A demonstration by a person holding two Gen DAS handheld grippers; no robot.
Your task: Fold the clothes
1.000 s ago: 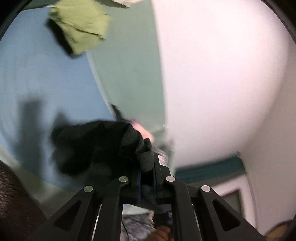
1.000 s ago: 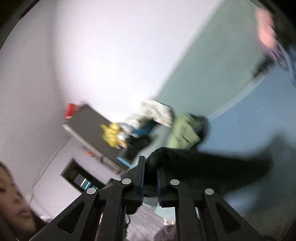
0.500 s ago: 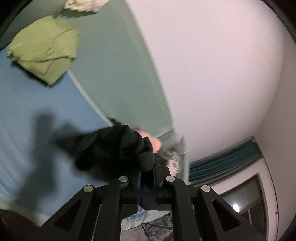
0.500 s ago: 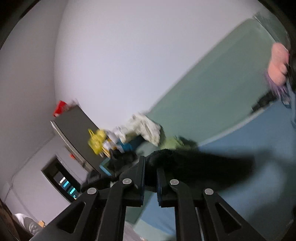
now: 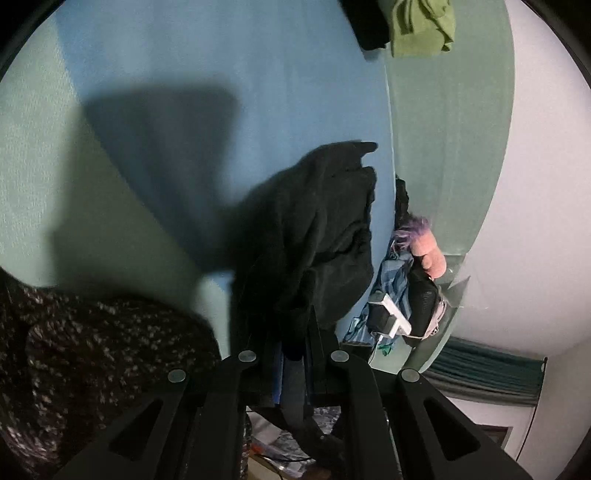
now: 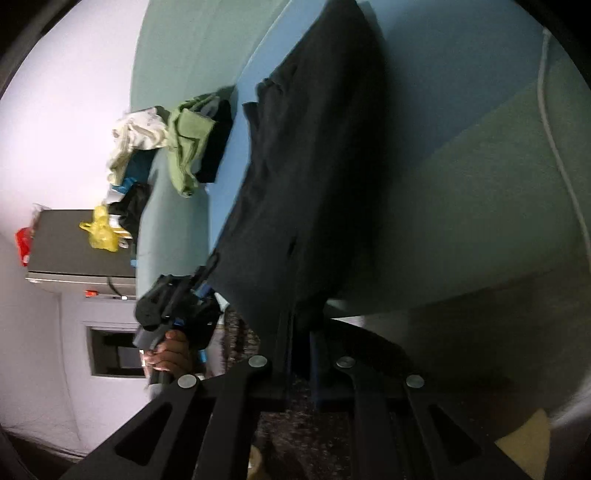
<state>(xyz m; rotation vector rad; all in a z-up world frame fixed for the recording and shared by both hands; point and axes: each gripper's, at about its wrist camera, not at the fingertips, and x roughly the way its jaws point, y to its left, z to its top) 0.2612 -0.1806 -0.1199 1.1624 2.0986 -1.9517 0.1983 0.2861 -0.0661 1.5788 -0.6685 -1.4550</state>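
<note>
A black garment hangs bunched from my left gripper, which is shut on its edge above the blue bed sheet. In the right wrist view the same black garment spreads wide, stretched between both grippers. My right gripper is shut on its other edge. The left gripper, held by a hand, shows at lower left of the right wrist view.
A green garment lies at the far bed edge, also seen in the right wrist view beside white cloth. A pink plush toy and blue clothes sit at one side. A grey cabinet carries a yellow bag.
Both grippers have swung down from pointing at the wall toward the bed. The black garment now hangs spread out between them over the sheet.
</note>
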